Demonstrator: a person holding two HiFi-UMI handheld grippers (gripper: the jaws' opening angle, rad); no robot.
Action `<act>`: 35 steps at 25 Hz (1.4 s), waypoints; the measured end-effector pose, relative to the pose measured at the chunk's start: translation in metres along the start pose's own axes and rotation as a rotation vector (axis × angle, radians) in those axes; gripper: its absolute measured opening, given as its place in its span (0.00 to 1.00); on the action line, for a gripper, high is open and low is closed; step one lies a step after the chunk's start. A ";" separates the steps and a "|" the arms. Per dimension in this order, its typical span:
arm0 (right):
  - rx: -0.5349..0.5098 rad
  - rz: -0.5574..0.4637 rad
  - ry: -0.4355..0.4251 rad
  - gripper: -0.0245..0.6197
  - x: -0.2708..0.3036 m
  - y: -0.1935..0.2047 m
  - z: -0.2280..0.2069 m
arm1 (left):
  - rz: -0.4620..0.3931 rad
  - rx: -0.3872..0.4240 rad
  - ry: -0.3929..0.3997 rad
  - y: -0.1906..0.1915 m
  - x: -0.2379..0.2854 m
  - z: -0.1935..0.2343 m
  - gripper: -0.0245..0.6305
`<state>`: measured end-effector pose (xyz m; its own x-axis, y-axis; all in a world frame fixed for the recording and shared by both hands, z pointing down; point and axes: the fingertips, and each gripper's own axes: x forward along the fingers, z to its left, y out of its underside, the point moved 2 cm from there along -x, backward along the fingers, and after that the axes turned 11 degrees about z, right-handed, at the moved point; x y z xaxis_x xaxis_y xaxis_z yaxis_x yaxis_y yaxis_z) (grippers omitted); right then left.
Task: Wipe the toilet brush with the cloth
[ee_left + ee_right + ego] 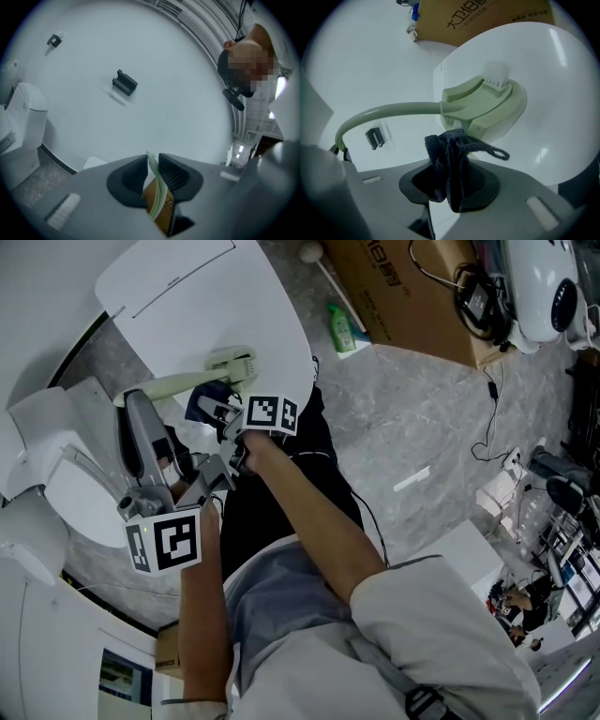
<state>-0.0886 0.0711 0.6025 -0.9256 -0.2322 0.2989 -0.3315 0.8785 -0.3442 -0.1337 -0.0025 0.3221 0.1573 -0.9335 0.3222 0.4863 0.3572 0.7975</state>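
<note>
Two handheld grippers are working together, and you are holding one in each hand beside a white toilet (84, 507). Your left gripper (151, 166) is pinching the thin, pale green handle end of the toilet brush (480, 101). Its jaws are lying closed on that strip, with a brown printed surface showing just behind them. Your right gripper (450, 183) is clenching the cloth (447, 161), a dark bunched rag whose small loop is sticking out to the right.

In the right gripper view, the brush handle is arching from the left edge across to the flat, pale green head. The white bristles (497, 75) are standing up from the far side of the head. The cloth is sitting just under the neck, where the handle is meeting the head; whether it is touching there cannot be told. Behind the brush head, the white toilet lid (555, 93) is filling the right side of the view, and a cardboard box (478, 14) is showing at the top.

In the head view, the brush is spanning the gap between your two grippers in front of the lid, and it is being held off the grey stone floor (422, 427). A black bracket (124, 83) is showing on the white surface in the left gripper view. A green bottle (342, 329) is lying near the box.
</note>
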 end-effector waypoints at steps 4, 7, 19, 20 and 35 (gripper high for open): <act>0.029 0.000 -0.023 0.20 -0.003 0.003 -0.002 | -0.003 0.002 0.001 0.000 0.000 0.001 0.04; 0.051 0.009 -0.035 0.20 -0.005 0.006 -0.005 | -0.006 0.001 0.000 0.001 0.000 0.001 0.04; 0.024 0.061 -0.024 0.20 -0.025 0.009 -0.013 | -0.009 0.004 -0.007 -0.001 0.002 0.000 0.04; 0.022 0.066 -0.022 0.20 -0.027 0.008 -0.014 | -0.010 0.003 -0.008 0.000 0.002 0.000 0.04; -0.040 0.150 0.037 0.20 -0.066 0.001 -0.029 | -0.015 0.012 -0.016 -0.001 0.003 0.002 0.04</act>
<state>-0.0226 0.0994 0.6078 -0.9566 -0.0823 0.2794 -0.1817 0.9184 -0.3516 -0.1352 -0.0056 0.3228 0.1362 -0.9383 0.3178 0.4779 0.3432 0.8086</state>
